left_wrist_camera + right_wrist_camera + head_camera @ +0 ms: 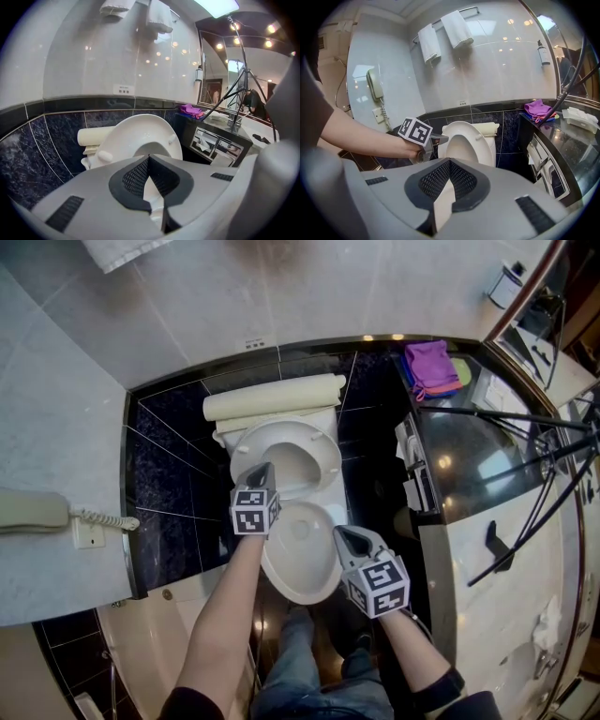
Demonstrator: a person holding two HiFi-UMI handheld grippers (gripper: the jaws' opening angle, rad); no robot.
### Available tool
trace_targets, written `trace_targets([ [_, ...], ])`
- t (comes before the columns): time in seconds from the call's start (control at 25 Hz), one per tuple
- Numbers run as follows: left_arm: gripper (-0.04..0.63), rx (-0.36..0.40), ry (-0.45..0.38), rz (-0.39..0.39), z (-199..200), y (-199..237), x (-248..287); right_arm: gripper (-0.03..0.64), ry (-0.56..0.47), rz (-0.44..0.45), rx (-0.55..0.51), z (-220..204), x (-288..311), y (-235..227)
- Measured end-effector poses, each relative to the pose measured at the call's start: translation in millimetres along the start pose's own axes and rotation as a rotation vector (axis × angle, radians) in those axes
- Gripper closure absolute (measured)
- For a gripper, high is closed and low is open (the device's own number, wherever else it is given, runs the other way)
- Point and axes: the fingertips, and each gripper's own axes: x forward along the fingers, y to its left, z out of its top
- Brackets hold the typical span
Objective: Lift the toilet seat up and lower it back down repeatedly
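The white toilet seat (323, 442) stands raised over the bowl (302, 559), with its underside and bumpers facing me (136, 133). It leans back toward the cream cistern (274, 397). My left gripper (262, 472) is shut with nothing between its jaws. In the right gripper view its tip (439, 138) sits beside the seat's (483, 140) left rim; whether it touches I cannot tell. My right gripper (345, 537) is shut and empty, hanging just right of the bowl and apart from the seat. Its closed jaws (449, 161) point toward the toilet.
A black counter (469, 465) runs along the right with a purple cloth (429, 367) and built-in tissue holders (412, 470). A tripod (539, 423) stands over it. A wall phone (33, 512) hangs at the left, and towels (440, 35) hang above. Dark tiles (173, 484) surround the toilet.
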Motion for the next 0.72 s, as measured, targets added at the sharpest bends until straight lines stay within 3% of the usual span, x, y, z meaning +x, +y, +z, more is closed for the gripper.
trace_targets([
  [0.36, 0.603, 0.026, -0.002, 0.007, 0, -18, -48, 0.600, -0.013, -0.006, -0.046, 10, -9, 8],
  [0.72, 0.603, 0.063, -0.047, 0.059, 19, -77, -183, 0.600, -0.021, 0.023, -0.137, 13, -79, 21],
])
